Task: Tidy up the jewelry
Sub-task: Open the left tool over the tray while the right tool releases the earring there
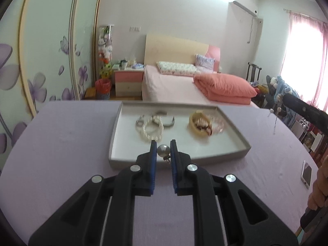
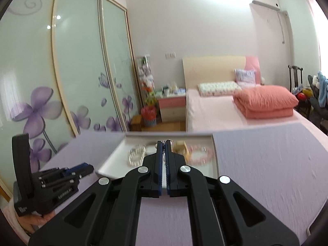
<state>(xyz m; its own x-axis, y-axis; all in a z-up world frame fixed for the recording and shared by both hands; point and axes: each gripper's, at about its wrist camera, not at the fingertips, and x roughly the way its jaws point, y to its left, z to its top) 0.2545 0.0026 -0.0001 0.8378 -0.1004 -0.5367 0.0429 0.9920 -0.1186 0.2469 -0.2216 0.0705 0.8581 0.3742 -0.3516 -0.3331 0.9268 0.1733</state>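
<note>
My left gripper (image 1: 163,143) is shut on a round pearl earring (image 1: 163,150), held just above the near edge of a grey tray (image 1: 184,157). In the tray lie a pearl bracelet (image 1: 152,131), a silver bangle (image 1: 169,121), a wooden bangle (image 1: 199,126) and a pink bead bracelet (image 1: 218,123). My right gripper (image 2: 164,143) is shut on a thin silver dangling earring (image 2: 164,153), above the tray (image 2: 114,162). In the left wrist view that gripper (image 1: 297,104) reaches in from the right with the small earring (image 1: 272,111) hanging below it. The left gripper (image 2: 86,169) shows low on the left.
The tray rests on a lilac tablecloth (image 1: 67,135). A phone (image 1: 306,173) lies near the table's right edge, beside a person's hand (image 1: 317,192). Behind the table are a pink bed (image 1: 174,84), a nightstand (image 1: 128,82) and sliding wardrobe doors (image 2: 78,71).
</note>
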